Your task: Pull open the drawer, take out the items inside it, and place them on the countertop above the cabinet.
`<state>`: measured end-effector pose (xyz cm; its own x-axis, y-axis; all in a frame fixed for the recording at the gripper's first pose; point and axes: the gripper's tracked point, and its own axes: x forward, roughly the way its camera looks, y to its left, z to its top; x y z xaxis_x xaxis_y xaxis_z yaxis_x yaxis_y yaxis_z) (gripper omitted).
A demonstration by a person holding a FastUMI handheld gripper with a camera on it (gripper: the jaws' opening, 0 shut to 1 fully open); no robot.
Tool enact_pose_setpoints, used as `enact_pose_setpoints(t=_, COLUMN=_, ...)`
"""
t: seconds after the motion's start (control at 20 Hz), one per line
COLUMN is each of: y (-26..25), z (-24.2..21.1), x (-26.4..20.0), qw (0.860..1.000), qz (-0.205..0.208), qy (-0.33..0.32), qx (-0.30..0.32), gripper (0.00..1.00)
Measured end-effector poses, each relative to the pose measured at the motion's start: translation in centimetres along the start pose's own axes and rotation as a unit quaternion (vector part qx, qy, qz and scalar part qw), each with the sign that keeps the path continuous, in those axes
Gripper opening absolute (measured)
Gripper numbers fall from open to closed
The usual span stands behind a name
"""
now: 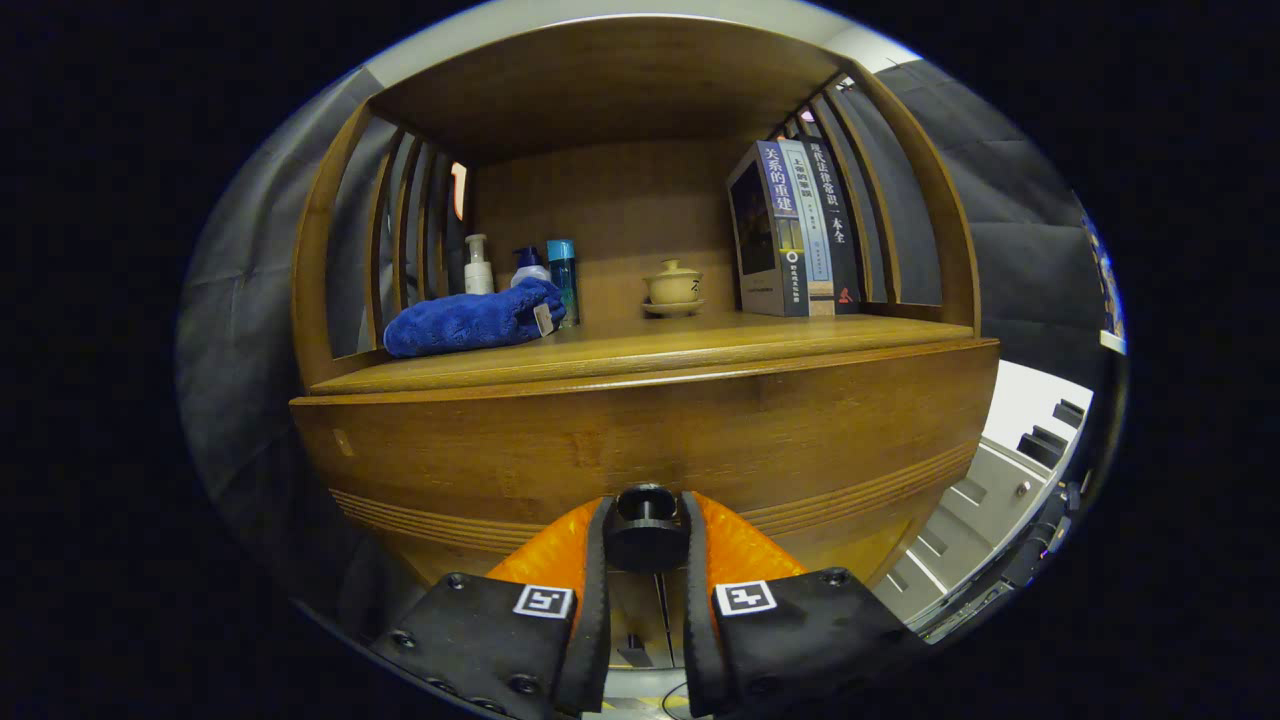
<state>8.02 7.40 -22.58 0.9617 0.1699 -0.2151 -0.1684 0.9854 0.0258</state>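
One big cabinet (640,440) takes up the scene, its drawer (560,455) front looking flush and not yet pulled out. Above it runs the countertop (700,345), where the goods must land. Resting there: a blue towel (470,320) to one side, books (795,230) standing upright at the other, bottles (525,270) just behind the towel, and a small lidded cup (672,285) on a saucer between.

Down low, the gripper (646,535) has both fingers pressed against the sides of the dark round knob (645,525) — clamped on it, by the look. So we're at step one, the pull. Next move, I'd judge, calls for a straight, level draw back toward the holder, keeping the pinch firm so the knob doesn't slip out. What's inside the drawer can't be told yet. The bare middle of the countertop looks the likeliest landing spot.
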Motion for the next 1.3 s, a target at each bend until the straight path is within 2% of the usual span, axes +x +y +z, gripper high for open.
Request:
enact_pose_setpoints(t=0.2, y=-0.1, z=-0.4, x=-2.4, qw=1.0, qz=-0.002, qy=0.0, qx=-0.014, gripper=0.38)
enact_pose_setpoints(t=0.7, y=-0.1, z=-1.4, x=-7.9, qw=1.0, qz=-0.01, qy=0.015, qx=-0.005, gripper=0.38)
enact_pose_setpoints(t=1.3, y=-0.5, z=-3.1, x=-13.5, qw=0.999, qz=0.003, qy=0.036, qx=-0.013, gripper=0.38)
